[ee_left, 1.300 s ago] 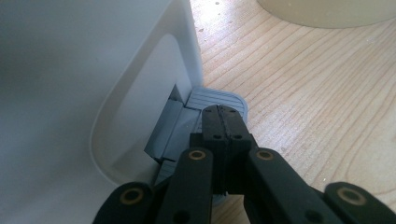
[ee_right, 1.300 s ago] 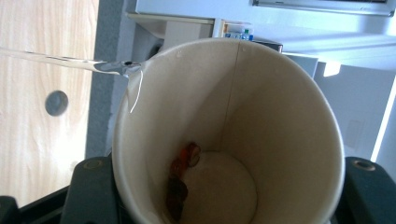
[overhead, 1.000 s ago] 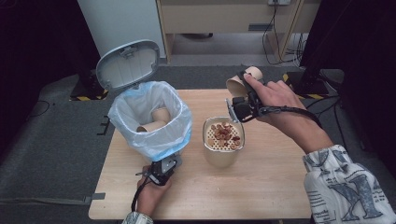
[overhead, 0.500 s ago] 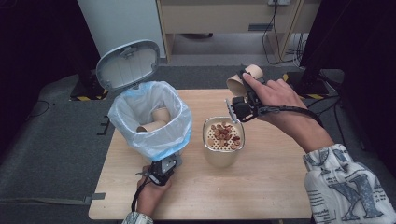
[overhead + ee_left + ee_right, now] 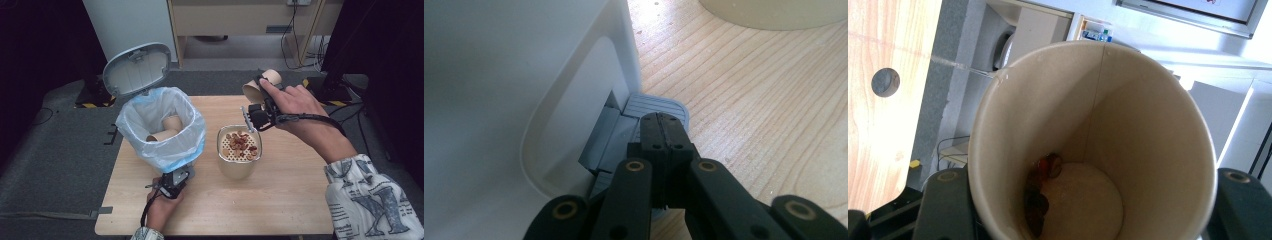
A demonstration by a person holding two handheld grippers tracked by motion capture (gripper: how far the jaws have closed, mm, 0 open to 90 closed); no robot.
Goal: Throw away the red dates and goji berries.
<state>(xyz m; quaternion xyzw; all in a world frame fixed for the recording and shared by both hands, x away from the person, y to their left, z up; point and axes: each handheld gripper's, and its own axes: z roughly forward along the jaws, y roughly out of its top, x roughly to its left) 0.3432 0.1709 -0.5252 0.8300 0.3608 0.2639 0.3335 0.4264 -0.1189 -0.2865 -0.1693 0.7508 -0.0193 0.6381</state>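
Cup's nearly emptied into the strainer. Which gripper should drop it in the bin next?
The right gripper. It is shut on the paper cup, held tilted beside the open pedal bin. The left gripper, jaws shut, rests on the bin's pedal, apparently propping the lid open.

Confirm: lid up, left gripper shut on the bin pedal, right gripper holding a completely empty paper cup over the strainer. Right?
Not quite. The paper cup isn't empty: the right gripper view shows a few reddish-brown bits stuck near its bottom. The rest holds: lid up, left gripper shut, pressing the pedal, right gripper holding the cup over the strainer.
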